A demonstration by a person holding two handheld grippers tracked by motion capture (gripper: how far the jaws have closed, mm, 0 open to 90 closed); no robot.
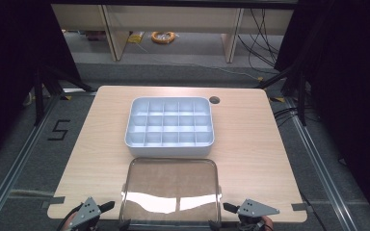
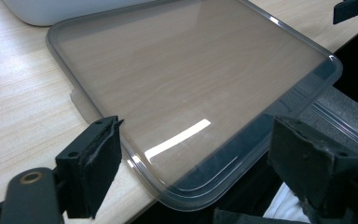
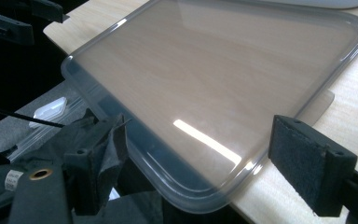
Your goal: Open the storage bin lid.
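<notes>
Overhead, white plastic compartment tray (image 1: pixel 169 128) mid-table on pale wooden table (image 1: pixel 255 144), clear rectangular plastic lid (image 1: pixel 169 192) overhanging near edge, left gripper (image 1: pixel 107 206) and right gripper (image 1: pixel 228 208) flanking it; left gripper view, jaws spread at lid corner; right gripper view, jaws likewise spread, holding nothing.

The high view looks forward and down from above the table's (image 1: pixel 101 144) near side, taking in the whole top and the floor beyond. The left gripper view sits low at the near left, close to the lid (image 2: pixel 186 88), and faces far and right across it. The right gripper view sits low at the near right, equally close, facing far and left. All three share the lid (image 1: pixel 171 185) at the near edge.
</notes>
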